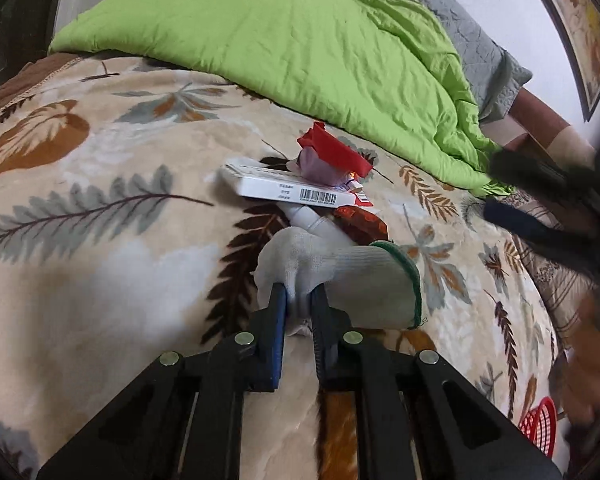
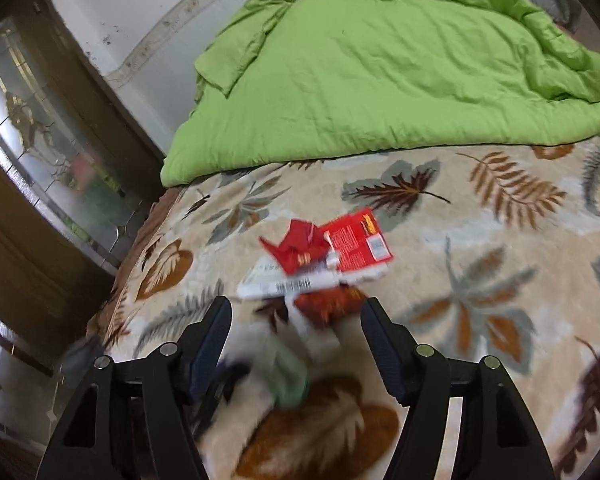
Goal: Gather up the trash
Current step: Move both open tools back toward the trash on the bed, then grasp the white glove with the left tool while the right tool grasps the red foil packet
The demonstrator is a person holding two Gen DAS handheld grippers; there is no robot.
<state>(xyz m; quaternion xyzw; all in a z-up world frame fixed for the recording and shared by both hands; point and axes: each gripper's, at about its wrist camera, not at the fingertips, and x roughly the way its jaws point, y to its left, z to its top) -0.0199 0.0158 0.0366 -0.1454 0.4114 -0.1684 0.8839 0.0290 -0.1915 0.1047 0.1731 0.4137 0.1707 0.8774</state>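
Observation:
My left gripper (image 1: 298,300) is shut on a white knit glove with a green cuff (image 1: 360,276), pinching its finger end just above the leaf-print blanket (image 1: 100,264). Beyond it lies a pile of trash: a flat white box with a barcode (image 1: 292,191), a red wrapper (image 1: 334,154), a white tube (image 1: 312,220) and a dark red packet (image 1: 360,222). My right gripper (image 2: 296,320) is open above the blanket, near the same pile: the white box (image 2: 288,285) and red wrappers (image 2: 340,246). The glove (image 2: 288,376) shows blurred between its fingers.
A green duvet (image 1: 292,40) is bunched at the back of the bed, with a grey quilted pillow (image 1: 480,52) behind it. A red mesh basket (image 1: 538,428) sits at the right edge. A dark wooden door with glass (image 2: 40,160) stands left of the bed.

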